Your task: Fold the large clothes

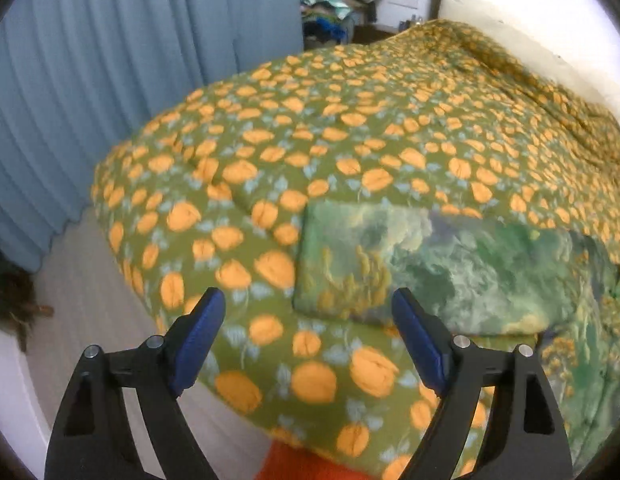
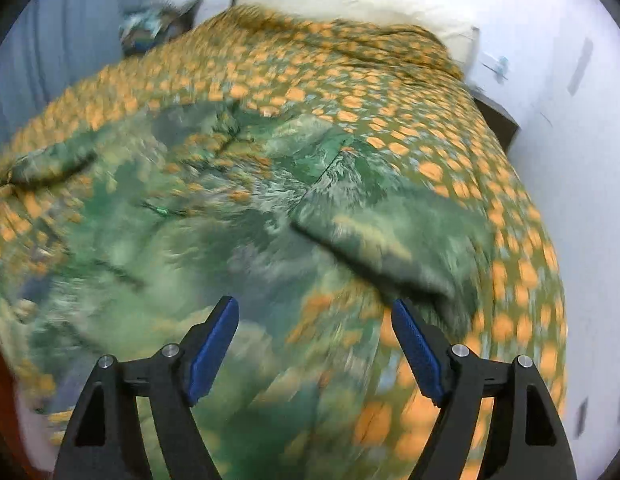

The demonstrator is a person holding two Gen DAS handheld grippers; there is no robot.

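A green patterned garment (image 1: 450, 268) lies spread on a bed covered by a green quilt (image 1: 310, 128) printed with orange fruit. In the left wrist view one sleeve or folded end of the garment shows as a flat rectangle with a clean straight left edge and a lower edge that lies just beyond the tips of the left gripper (image 1: 308, 300). That gripper hangs above the quilt with its blue pads (image 1: 202, 336) spread wide and nothing between them. To its left the quilt drops over the rounded corner of the bed, and past that edge is a strip of pale floor (image 1: 82, 264) that runs along blue curtains (image 1: 90, 80), so there is open room on that side. A heap of clothes (image 1: 334, 4) sits at the far end of the room beside the pillow (image 1: 490, 12). The right wrist view is blurred, but the garment (image 2: 238, 208) fills the near and left part of it, with a folded sleeve (image 2: 390, 248) whose edge runs slantwise toward the right gripper (image 2: 314, 304). This gripper's jaws also stand apart, empty, above the cloth. On its right the quilt (image 2: 490, 184) curves down at the bed's edge next to a white wall (image 2: 582, 200), which leaves little space there.
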